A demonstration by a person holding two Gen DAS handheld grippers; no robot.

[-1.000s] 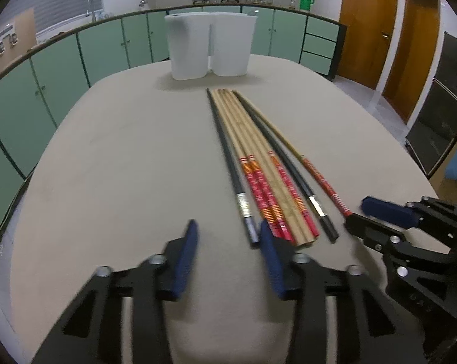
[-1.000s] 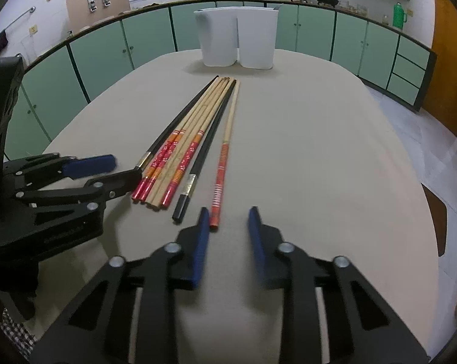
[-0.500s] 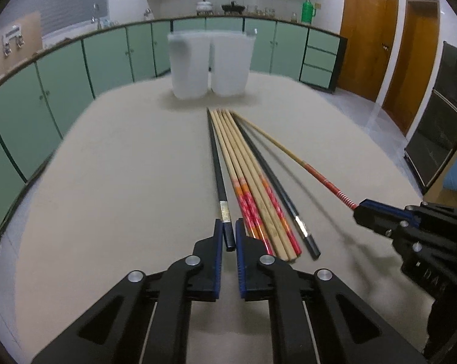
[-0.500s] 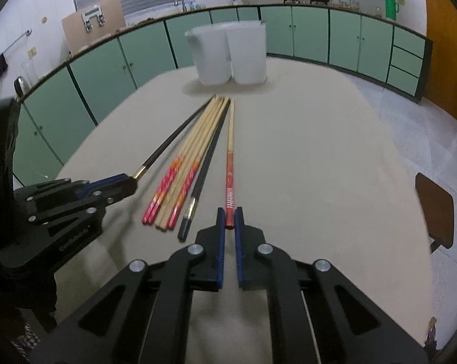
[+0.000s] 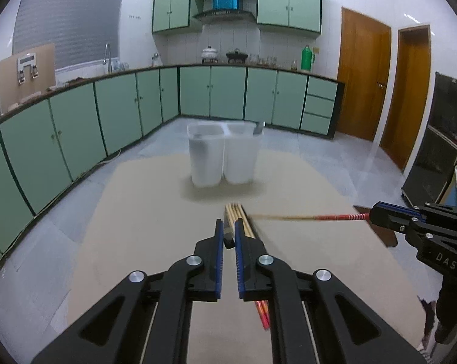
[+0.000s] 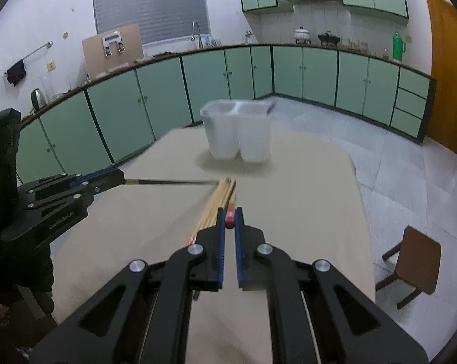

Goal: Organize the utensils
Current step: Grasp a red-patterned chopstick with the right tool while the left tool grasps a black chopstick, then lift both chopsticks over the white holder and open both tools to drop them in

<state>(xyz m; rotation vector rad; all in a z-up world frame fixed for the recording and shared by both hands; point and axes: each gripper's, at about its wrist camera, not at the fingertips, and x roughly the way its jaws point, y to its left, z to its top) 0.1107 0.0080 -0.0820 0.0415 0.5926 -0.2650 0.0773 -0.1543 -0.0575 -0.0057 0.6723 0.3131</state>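
My left gripper (image 5: 227, 230) is shut on the end of a black chopstick (image 6: 170, 182), lifted off the table and pointing forward; its butt end shows between my pads (image 5: 228, 238). My right gripper (image 6: 229, 217) is shut on a red-handled wooden chopstick (image 5: 316, 217), also lifted; its red tip shows between the pads (image 6: 229, 219). The remaining wooden chopsticks (image 5: 239, 220) lie bundled on the beige table (image 5: 143, 212) under both grippers. Two white containers (image 5: 224, 157) stand side by side at the table's far end.
The right gripper body shows at the right of the left wrist view (image 5: 422, 227). A brown stool (image 6: 413, 257) stands right of the table. Green cabinets (image 5: 76, 127) line the walls beyond.
Both grippers closed on a chopstick each, then lifted them off the table and tilted up. The view now looks across the table toward the containers.
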